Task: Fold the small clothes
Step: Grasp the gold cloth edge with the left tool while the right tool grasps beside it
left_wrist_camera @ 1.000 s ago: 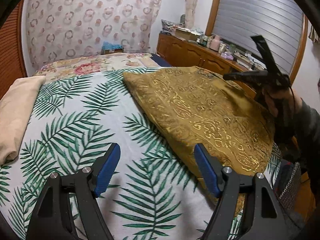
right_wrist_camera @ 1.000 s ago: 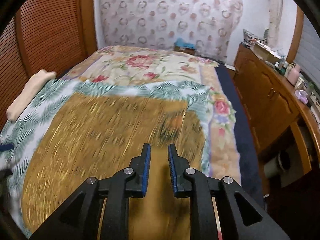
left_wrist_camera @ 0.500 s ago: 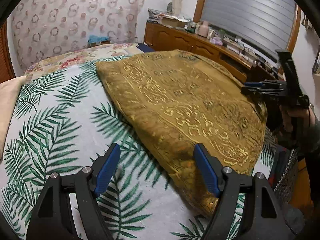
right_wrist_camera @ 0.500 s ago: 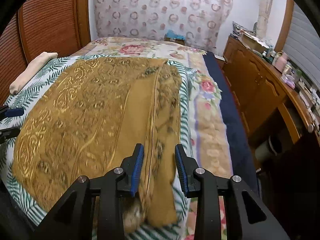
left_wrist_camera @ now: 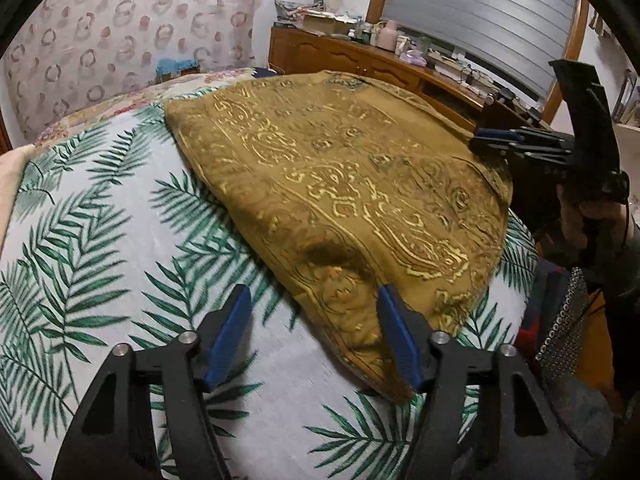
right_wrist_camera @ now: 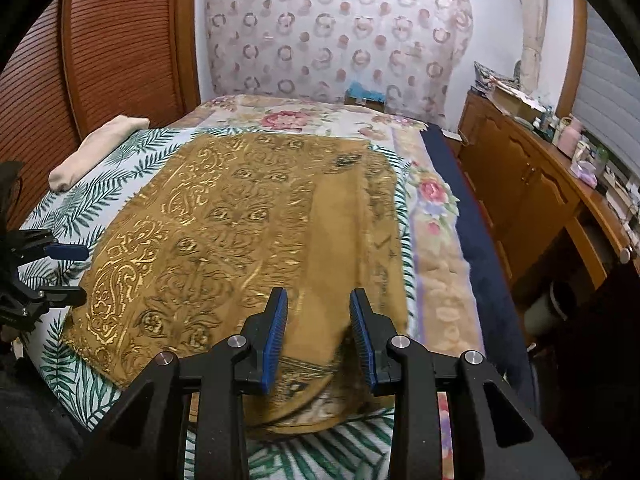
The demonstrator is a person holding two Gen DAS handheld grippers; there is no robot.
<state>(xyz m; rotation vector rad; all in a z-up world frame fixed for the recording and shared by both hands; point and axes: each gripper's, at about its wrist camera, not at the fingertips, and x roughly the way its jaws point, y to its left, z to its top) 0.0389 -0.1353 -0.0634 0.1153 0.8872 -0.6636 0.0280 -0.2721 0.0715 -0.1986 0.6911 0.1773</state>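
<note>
While left gripper (left_wrist_camera: 314,332) jaws are closing around the gold garment (left_wrist_camera: 340,184) corner at 6 o'clock, right gripper (right_wrist_camera: 319,336) is hovering part-open, empty; next it's needing its own hem grip.

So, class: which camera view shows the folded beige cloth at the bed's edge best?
The right wrist view: the beige cloth shows whole, lying by the wooden wall. The left wrist view catches only a cropped sliver at its left edge.

no readable text, no labels, no brands, no numbers, no signs
</note>
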